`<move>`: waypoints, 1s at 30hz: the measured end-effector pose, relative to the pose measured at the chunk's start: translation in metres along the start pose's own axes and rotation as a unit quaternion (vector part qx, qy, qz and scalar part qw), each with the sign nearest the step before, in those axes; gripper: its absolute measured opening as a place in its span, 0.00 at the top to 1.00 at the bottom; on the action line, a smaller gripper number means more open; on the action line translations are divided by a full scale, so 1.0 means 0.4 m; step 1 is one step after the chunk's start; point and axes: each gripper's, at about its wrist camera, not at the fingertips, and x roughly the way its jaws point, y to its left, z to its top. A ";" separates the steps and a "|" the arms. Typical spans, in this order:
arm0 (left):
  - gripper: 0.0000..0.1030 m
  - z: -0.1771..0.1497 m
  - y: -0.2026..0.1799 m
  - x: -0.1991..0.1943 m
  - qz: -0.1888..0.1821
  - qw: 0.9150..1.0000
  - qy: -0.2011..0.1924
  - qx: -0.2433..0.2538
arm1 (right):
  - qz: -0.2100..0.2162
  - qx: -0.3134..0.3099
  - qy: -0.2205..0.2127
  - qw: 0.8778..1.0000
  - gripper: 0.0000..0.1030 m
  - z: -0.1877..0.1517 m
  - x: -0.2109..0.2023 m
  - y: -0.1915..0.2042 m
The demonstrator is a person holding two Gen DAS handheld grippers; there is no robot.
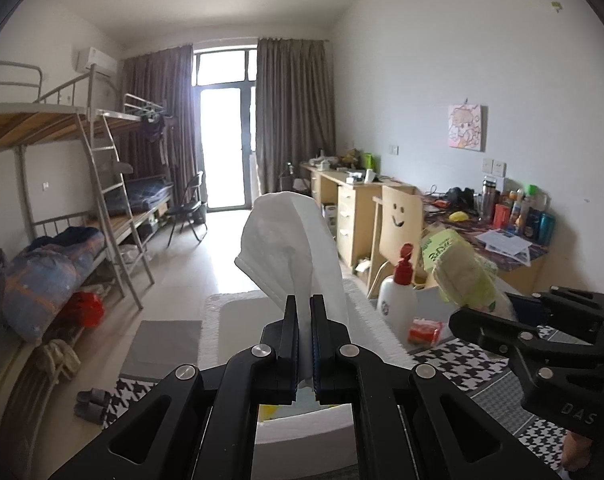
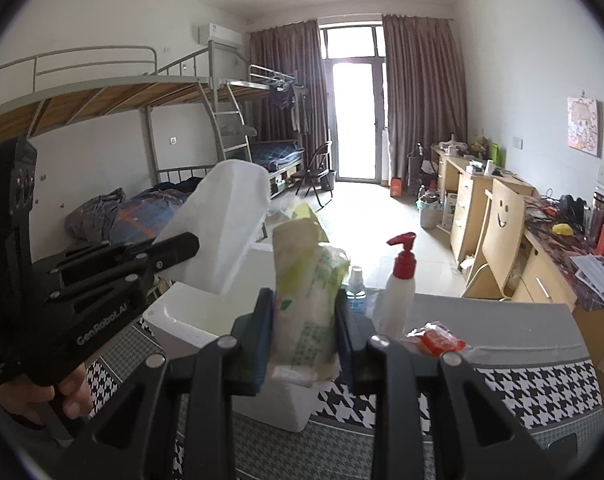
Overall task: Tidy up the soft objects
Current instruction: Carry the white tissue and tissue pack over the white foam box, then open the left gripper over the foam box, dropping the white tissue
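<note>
Right wrist: white foam box (image 2: 190, 320) interior hidden.

"GenRoboLAI" on left tongs (image 2: 174, 256) body; "DAS" on right tongs (image 1: 467, 318) body.

Left tongs (image 1: 303, 308) are clamped tight, pointing slightly downward; right tongs (image 2: 303, 312) grip partly closed beside them, a hand (image 2: 42, 396) holding the left handle.

Showing two black plastic grippers: left gripper (image 1: 304, 308) with round silver screws and blue pads (image 1: 317, 376), right gripper (image 2: 303, 304) the same. Showing white "GenRoboLAI" letters (image 2: 102, 326) on one side, "DAS" (image 1: 577, 414) on the other.
</note>
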 end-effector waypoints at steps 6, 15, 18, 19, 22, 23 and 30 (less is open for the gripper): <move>0.95 -0.012 0.022 0.025 0.014 1.000 0.014 -0.008 | 0.010 -0.010 0.009 1.000 0.67 0.006 0.021 0.009; 0.90 -0.031 0.046 0.061 0.012 0.999 0.043 -0.021 | 0.017 -0.010 0.023 1.000 0.67 0.002 0.047 0.019; 0.46 -0.036 0.062 0.062 0.017 0.998 0.048 -0.030 | 0.017 -0.011 0.025 0.999 0.67 0.003 0.049 0.019; 0.28 -0.036 0.066 0.058 0.020 0.998 0.045 -0.036 | 0.017 -0.009 0.026 0.999 0.67 0.004 0.051 0.016; 0.23 -0.033 0.081 0.045 0.027 0.998 0.037 -0.046 | 0.016 -0.007 0.030 0.999 0.67 0.008 0.057 0.015; 0.22 -0.032 0.083 0.043 0.029 0.998 0.036 -0.047 | 0.014 -0.009 0.031 0.999 0.67 0.009 0.058 0.016; 0.11 -0.033 0.095 0.025 0.048 0.998 0.026 -0.045 | 0.014 -0.016 0.032 0.999 0.67 0.015 0.067 0.026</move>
